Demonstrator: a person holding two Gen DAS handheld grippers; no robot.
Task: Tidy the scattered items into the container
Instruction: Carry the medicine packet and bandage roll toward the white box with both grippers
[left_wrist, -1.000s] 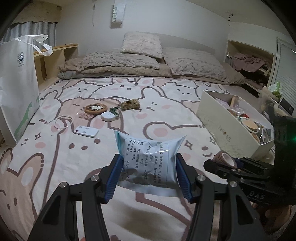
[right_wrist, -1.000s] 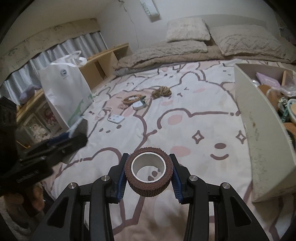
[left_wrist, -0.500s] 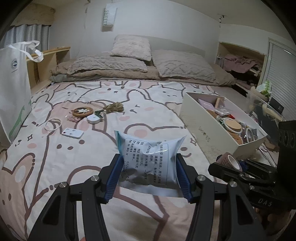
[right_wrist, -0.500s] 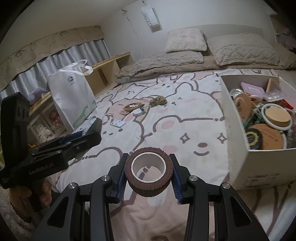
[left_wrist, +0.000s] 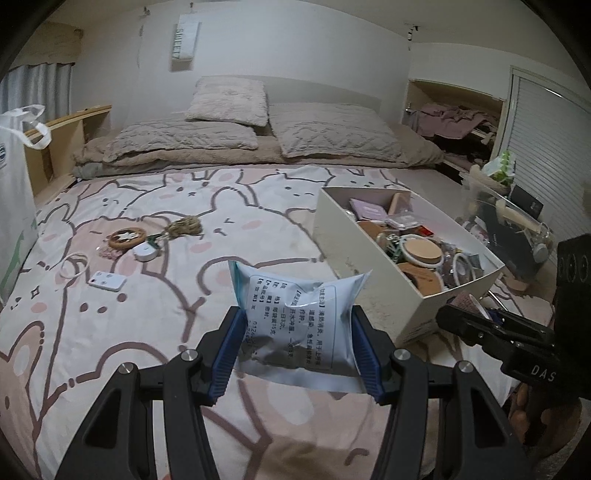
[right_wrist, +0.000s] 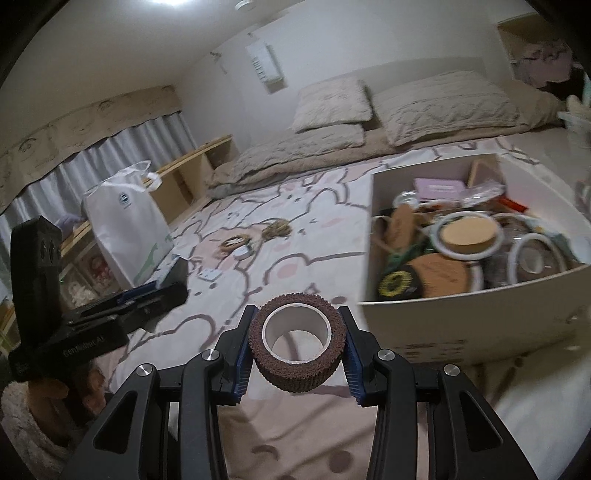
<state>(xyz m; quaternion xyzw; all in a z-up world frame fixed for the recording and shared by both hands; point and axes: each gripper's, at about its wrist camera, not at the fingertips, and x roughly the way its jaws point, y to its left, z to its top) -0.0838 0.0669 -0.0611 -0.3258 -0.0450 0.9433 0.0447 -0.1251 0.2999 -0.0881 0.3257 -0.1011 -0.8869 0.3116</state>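
My left gripper (left_wrist: 297, 350) is shut on a pale blue printed sachet (left_wrist: 295, 321), held above the bed sheet. My right gripper (right_wrist: 297, 350) is shut on a brown bandage roll (right_wrist: 297, 350) with a white core, just left of the box's near corner. The white cardboard box (left_wrist: 369, 273) (right_wrist: 472, 325) stands on the right of the bed, full of rings, coasters and packets. Still on the sheet at the left lie a round wooden coaster (left_wrist: 127, 236), a twine bundle (left_wrist: 184, 226), a small white round case (left_wrist: 144, 251), a white ring (left_wrist: 74, 265) and a white remote (left_wrist: 108, 281).
A white paper bag (right_wrist: 125, 229) stands at the bed's left edge beside a wooden shelf (left_wrist: 62, 147). Pillows (left_wrist: 229, 99) and a folded quilt lie at the head. Right of the bed is a cluttered side table (left_wrist: 513, 221). A sleeved hand (right_wrist: 40, 417) holds the left gripper.
Both grippers have travelled right toward the box and risen slightly, each keeping its item. The box looms larger and its contents show in the right wrist view.
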